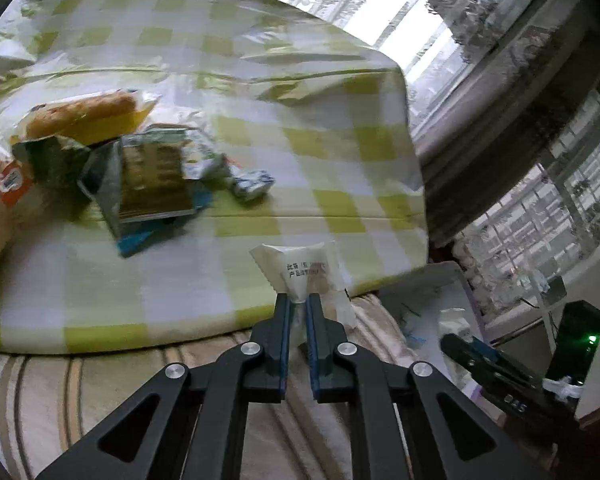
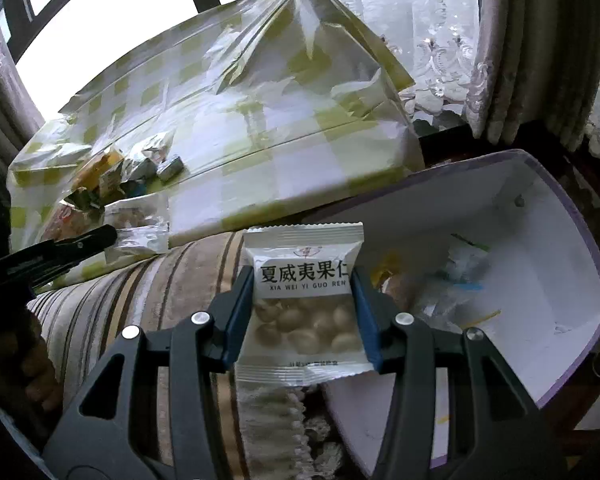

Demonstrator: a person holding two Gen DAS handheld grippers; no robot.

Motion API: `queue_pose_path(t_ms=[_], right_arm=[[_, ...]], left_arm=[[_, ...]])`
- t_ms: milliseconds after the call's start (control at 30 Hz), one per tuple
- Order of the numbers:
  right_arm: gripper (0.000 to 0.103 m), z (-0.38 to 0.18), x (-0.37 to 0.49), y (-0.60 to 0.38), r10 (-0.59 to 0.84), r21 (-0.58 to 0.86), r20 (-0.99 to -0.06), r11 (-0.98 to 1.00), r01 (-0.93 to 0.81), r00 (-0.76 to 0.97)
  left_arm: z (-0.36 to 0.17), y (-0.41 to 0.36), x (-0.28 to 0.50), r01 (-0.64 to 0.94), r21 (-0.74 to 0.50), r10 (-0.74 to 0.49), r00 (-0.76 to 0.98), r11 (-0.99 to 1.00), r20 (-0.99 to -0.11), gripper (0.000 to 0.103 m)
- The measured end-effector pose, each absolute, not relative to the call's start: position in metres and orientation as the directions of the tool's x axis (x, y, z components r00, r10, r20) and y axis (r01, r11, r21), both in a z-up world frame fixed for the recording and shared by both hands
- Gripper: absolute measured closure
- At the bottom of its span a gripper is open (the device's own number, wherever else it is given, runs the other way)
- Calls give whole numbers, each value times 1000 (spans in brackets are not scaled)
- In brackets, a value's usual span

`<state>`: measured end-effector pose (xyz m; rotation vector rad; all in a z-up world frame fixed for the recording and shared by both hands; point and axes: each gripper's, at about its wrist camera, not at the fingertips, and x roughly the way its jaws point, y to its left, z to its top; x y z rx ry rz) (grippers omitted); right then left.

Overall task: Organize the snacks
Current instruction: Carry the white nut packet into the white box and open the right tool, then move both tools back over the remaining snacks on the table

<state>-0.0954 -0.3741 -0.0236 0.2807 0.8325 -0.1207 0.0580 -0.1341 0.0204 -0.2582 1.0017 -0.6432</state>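
Note:
My left gripper (image 1: 297,304) is shut on the edge of a small white snack packet (image 1: 304,272), held above the striped sofa cushion. My right gripper (image 2: 303,276) is shut on a white macadamia nut packet (image 2: 304,304), held upright at the rim of a white box (image 2: 572,248) with a purple edge. The box holds several snack packets (image 2: 452,280). A pile of loose snacks (image 1: 112,152) lies on the green-checked cloth: a bread pack (image 1: 80,114), foil packets, a small wrapped candy (image 1: 252,186). The left gripper (image 2: 100,236) also shows in the right wrist view with its packet.
The checked cloth (image 1: 300,140) covers a raised surface behind the striped cushion (image 1: 100,380). The white box (image 1: 428,292) sits to the right, near the right gripper (image 1: 472,350). Curtains and windows (image 1: 540,208) stand beyond.

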Motion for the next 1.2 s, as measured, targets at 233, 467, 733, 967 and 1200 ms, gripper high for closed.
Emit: queue_pose_path(t_ms=[233, 467, 733, 967, 1200], right_arm=[[51, -28, -103, -392, -33, 188, -750, 947, 261, 661], [51, -36, -114, -419, -78, 178, -764, 929, 325, 641], [35, -41, -121, -440, -125, 172, -774, 902, 396, 621], [29, -42, -121, -444, -116, 187, -774, 898, 399, 623], [29, -40, -115, -429, -75, 206, -768, 911, 357, 636]], left_arm=[[31, -174, 40, 470, -506, -674, 316, 723, -668, 96], [28, -221, 19, 550, -496, -695, 235, 672, -680, 96], [25, -257, 2, 625, -480, -704, 164, 616, -691, 87], [22, -247, 4, 605, -489, -703, 172, 629, -690, 76], [29, -214, 7, 566, -454, -677, 275, 688, -683, 59]])
